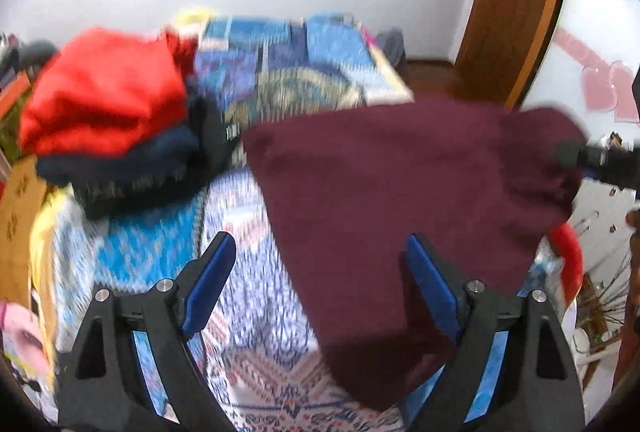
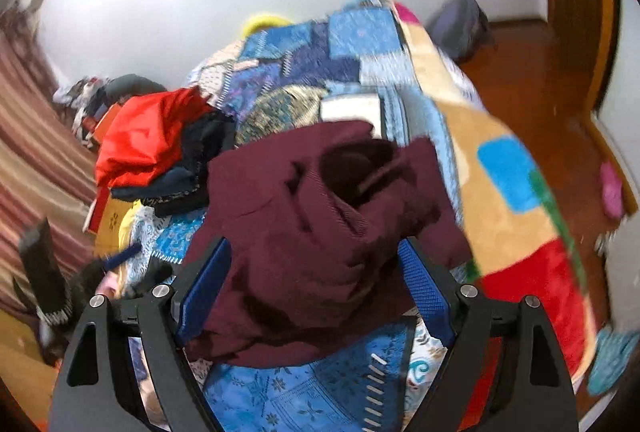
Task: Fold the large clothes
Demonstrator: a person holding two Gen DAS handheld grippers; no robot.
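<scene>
On the patchwork bed (image 1: 248, 296), right of the red clothes pile (image 1: 108, 92), the maroon garment (image 2: 304, 232) sits bunched between the released right claw (image 2: 316, 264); the left claw (image 1: 320, 260) gapes beside it.

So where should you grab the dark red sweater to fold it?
Probably by its near edge, coming in from the near side of the bed: the maroon sweater lies bunched, that edge already between the open right hand-held gripper fingers. Which hem or sleeve is unclear.
</scene>
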